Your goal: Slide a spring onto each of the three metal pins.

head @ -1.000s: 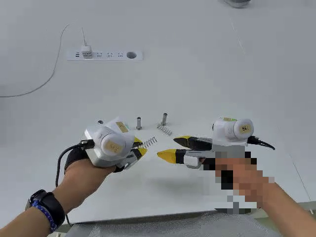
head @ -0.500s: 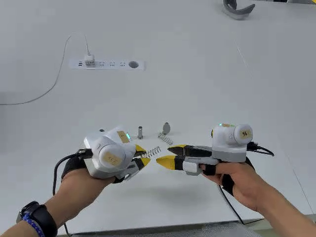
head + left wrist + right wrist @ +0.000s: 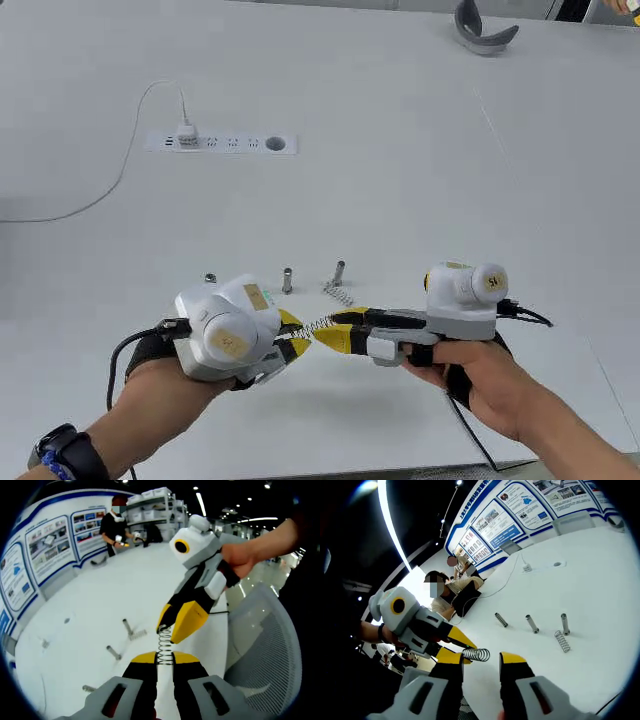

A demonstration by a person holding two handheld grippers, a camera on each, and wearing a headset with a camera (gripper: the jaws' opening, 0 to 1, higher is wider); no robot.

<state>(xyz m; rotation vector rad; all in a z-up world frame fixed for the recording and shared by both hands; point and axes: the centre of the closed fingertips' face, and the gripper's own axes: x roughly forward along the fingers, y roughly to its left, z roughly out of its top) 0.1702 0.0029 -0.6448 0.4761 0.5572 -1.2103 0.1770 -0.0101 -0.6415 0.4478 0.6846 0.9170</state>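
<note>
Low centre of the head view, the left gripper (image 3: 296, 335) is pinching a spring (image 3: 315, 325) by 1 end, its long axis pointing right, toward the right gripper's (image 3: 331, 327) open jaws.

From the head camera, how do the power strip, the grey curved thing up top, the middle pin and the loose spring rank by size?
1. power strip
2. grey curved thing, though it lies farthest away
3. middle pin and loose spring: they look alike, so no ranking

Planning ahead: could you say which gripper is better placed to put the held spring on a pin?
Probably left: the left gripper is shut on the spring; the right gripper is open.
</note>
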